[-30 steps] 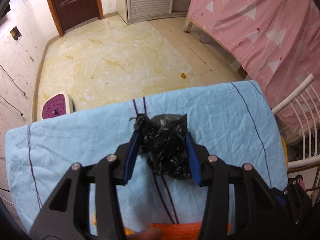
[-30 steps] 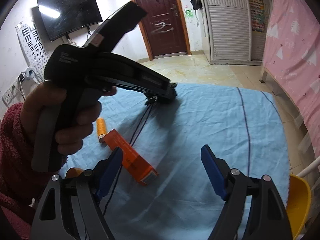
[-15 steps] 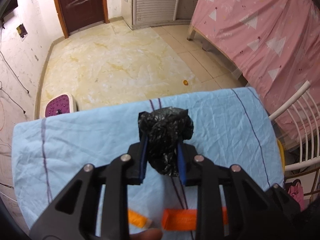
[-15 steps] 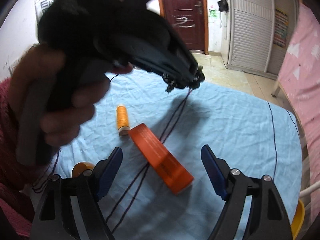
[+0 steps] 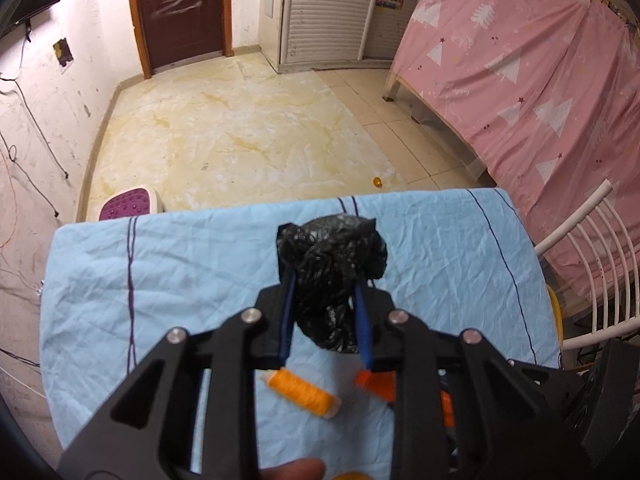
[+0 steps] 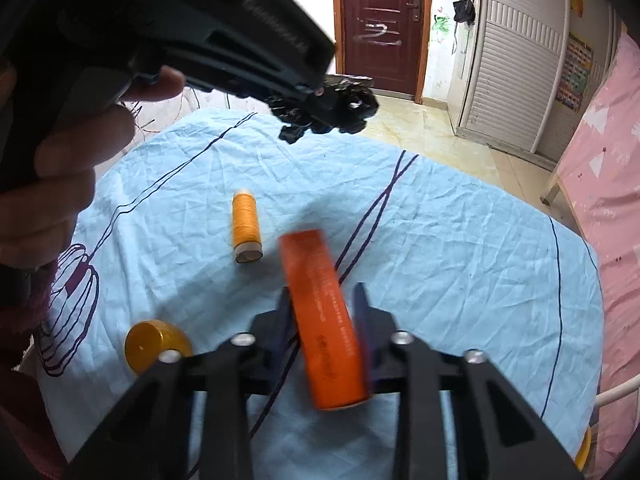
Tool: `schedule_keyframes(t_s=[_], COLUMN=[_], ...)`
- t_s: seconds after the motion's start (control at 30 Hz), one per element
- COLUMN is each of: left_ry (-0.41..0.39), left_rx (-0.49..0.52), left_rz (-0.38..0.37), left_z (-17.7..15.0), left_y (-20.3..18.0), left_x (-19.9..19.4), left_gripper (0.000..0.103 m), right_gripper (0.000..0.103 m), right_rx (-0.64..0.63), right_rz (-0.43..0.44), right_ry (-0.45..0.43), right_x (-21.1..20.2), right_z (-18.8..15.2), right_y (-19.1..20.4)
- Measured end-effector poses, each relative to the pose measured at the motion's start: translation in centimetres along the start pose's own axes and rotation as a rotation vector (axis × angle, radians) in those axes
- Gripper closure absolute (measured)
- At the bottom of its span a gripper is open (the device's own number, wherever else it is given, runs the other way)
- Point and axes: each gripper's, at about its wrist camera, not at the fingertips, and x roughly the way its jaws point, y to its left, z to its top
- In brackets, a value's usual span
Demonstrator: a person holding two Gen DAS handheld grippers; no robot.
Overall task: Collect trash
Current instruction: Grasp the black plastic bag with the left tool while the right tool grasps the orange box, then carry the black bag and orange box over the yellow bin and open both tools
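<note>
My left gripper (image 5: 325, 280) is shut on a crumpled black plastic bag (image 5: 332, 264) and holds it up above the light blue tablecloth (image 5: 192, 264). In the right wrist view the left gripper (image 6: 320, 100) hangs over the table's far side with the bag (image 6: 352, 108) at its tips. My right gripper (image 6: 322, 312) is shut on an orange box (image 6: 324, 316), gripped across its width and tilted. An orange thread spool (image 6: 246, 226) lies on the cloth to the left; it also shows in the left wrist view (image 5: 304, 394).
A yellow round lid (image 6: 156, 346) lies on the cloth near the front left. A white chair (image 5: 592, 264) stands at the table's right side. A pink-covered bed (image 5: 540, 72) fills the right. A purple footstool (image 5: 130, 206) stands on the floor beyond the table.
My left gripper closed on the black bag and lifted it off the cloth. My right gripper moved to the orange box and closed on it.
</note>
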Motion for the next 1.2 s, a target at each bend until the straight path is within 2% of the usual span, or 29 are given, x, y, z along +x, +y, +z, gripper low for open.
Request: schedule_keyframes(t_s=[0.27,0.67,1.2], left_ry=[-0.009,-0.033,-0.009], left_rx=[0.006,0.074,0.251], left_rz=[0.002,0.013,-0.006], left_z=[-0.6,-1.6,-3.4], left_y=[-0.6,-5.1,-15.7], left_x=[-0.7,-2.1,-0.9], left_gripper=[0.079,0.079,0.079], right_gripper=[0.087,0.087,0.087], right_rx=[0.050,0.166,0.386], right_rz=[-0.003,-0.038,-0.131], right_ry=[-0.042,-0.129,-0.277], right_x=[-1.7,-7.0,-14.7], right_z=[-0.8,-2.9,-8.7], right_y=[-1.1,-5.3,-14.6])
